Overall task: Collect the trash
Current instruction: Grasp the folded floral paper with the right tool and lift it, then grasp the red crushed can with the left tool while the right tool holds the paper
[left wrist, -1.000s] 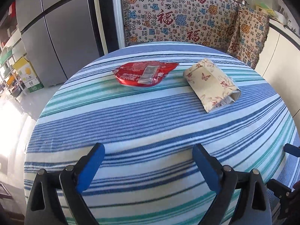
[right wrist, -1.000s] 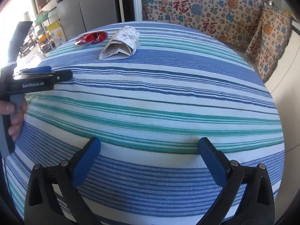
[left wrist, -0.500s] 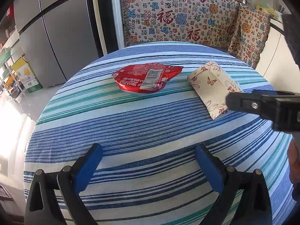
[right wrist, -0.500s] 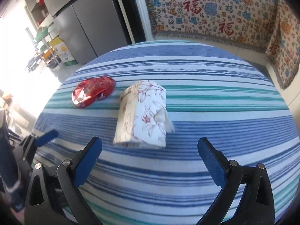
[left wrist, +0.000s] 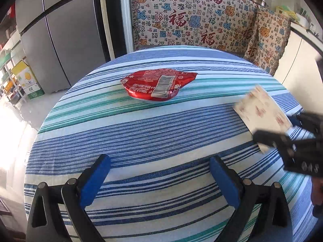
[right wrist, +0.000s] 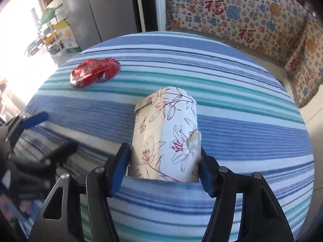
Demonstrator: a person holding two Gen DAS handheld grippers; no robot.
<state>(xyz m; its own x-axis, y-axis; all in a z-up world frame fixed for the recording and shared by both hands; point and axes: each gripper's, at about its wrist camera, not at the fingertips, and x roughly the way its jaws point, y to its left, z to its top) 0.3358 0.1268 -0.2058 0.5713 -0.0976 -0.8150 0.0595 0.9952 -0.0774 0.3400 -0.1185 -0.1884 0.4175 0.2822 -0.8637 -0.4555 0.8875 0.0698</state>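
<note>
Floral paper carton: lies flat on the striped tablecloth, on the near right part of the round table, its near end sitting between the right gripper pads. Both blue pads touch or all but touch its side walls; whether they press yet cannot be told. One side shows a torn, fuzzy patch. Judgement: empty, light, thin card, soft-walled. It will crush under a hard squeeze, so grip across the width near the folded end where the card is doubled, and squeeze gently. Printed surface looks matte, unlikely to slip.

Red foil wrapper: farther back and left of the carton, well apart from it, flattened, barcode label up, domed slightly. Judgement: near weightless, crinkly, slick; best pinched at the loose edge, not pressed from above.

Left gripper: jaws wide, nothing between them, hovering over the near edge of the cloth, aimed toward the wrapper but well short of it.

Beyond the table: patterned throw with red characters over a seat, grey refrigerator to the left. No bin visible in either view.
</note>
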